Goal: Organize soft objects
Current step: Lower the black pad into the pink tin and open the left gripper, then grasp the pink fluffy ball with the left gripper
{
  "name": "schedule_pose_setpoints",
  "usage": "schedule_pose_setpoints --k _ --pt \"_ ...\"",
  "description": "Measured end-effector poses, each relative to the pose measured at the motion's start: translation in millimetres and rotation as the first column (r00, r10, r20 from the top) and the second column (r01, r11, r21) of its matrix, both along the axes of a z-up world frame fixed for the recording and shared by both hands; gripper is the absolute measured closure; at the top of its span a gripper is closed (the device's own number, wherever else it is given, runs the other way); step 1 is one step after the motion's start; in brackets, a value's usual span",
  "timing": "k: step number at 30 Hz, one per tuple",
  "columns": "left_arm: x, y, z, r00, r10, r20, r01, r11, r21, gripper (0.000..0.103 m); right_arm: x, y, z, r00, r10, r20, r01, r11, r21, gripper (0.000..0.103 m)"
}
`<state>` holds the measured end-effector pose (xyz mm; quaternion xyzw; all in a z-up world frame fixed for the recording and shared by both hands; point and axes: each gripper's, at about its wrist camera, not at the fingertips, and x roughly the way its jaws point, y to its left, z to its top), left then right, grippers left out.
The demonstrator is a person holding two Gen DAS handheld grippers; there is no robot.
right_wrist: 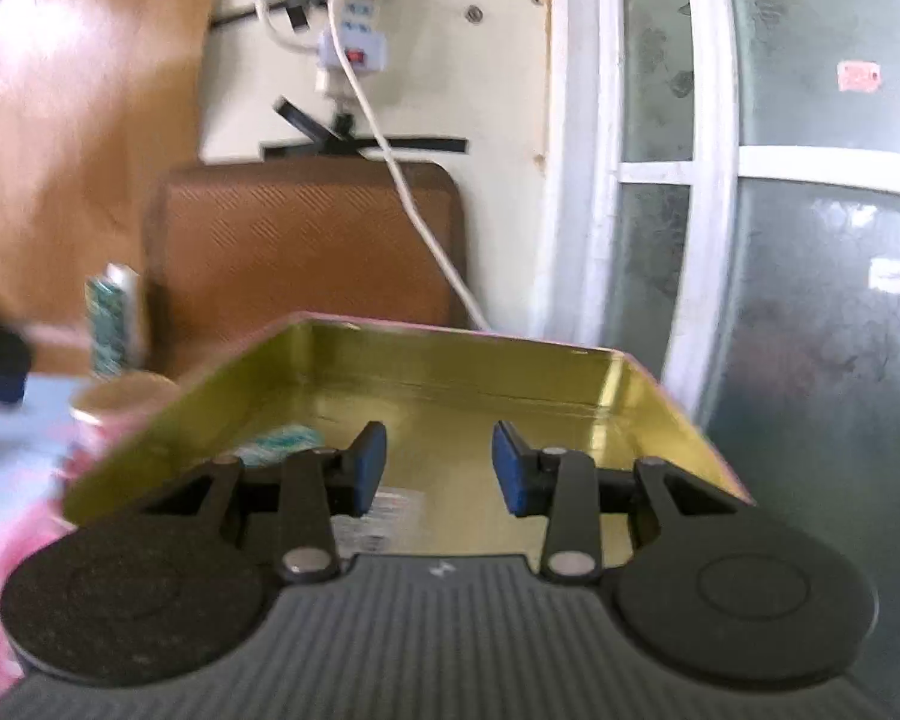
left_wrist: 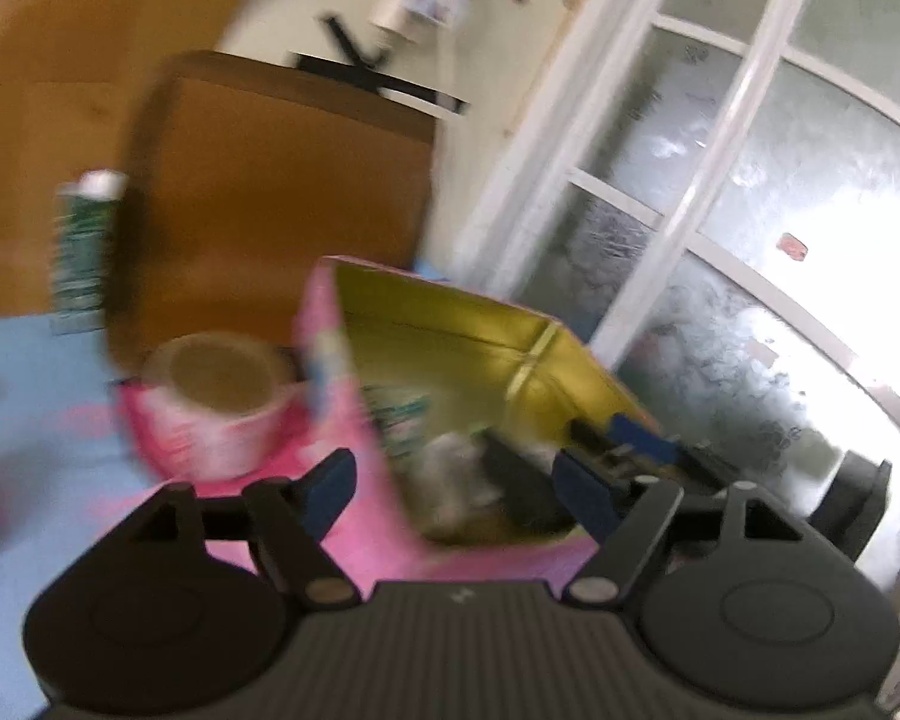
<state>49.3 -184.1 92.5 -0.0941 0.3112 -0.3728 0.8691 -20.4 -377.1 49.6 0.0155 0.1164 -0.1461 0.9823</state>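
Note:
A pink box with a gold inside point(left_wrist: 480, 324) stands open in front of me; it also shows in the right wrist view point(right_wrist: 462, 378). Soft packets lie inside it, one with green print point(left_wrist: 405, 420) point(right_wrist: 279, 441) and a pale one point(left_wrist: 459, 468) point(right_wrist: 384, 507). My left gripper point(left_wrist: 453, 489) is open and empty, over the box's near left wall. My right gripper point(right_wrist: 438, 468) is open and empty, just above the box's inside; it shows in the left wrist view point(left_wrist: 624, 450) at the box's right side.
A pink-printed tape roll point(left_wrist: 222, 402) sits left of the box on a blue and pink cloth point(left_wrist: 30, 396). A green can point(left_wrist: 84, 246) and a brown cushion point(right_wrist: 306, 240) stand behind. A frosted window point(right_wrist: 810, 240) fills the right. A white cable point(right_wrist: 414, 204) hangs down the wall.

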Motion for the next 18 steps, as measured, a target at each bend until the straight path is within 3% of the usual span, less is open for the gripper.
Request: schedule_pose_setpoints --k 5,10,12,16,18 --pt "-17.6 107.0 -42.3 0.985 0.164 -0.053 -0.159 0.983 0.087 0.028 -8.7 39.3 11.8 0.981 0.193 0.035 -0.195 0.978 0.077 0.060" --pt "-27.9 208.1 -72.3 0.928 0.365 -0.076 -0.352 0.926 0.139 0.028 35.9 111.0 17.4 0.888 0.459 -0.033 -0.447 0.877 0.177 0.060" --pt "-29.5 238.1 -81.0 0.907 0.413 -0.087 -0.403 0.909 0.108 0.030 59.3 145.3 14.0 0.840 0.538 -0.075 -0.517 0.834 0.191 0.059" --pt "-33.4 260.3 -85.3 0.897 0.438 -0.062 -0.435 0.899 0.062 0.030 98.9 208.8 -2.6 0.761 0.633 -0.145 -0.588 0.766 0.258 0.045" --pt "-39.6 254.5 -87.8 0.904 0.427 -0.009 -0.426 0.902 0.073 0.028 120.0 232.5 -12.7 0.761 0.623 -0.183 -0.574 0.777 0.258 0.044"
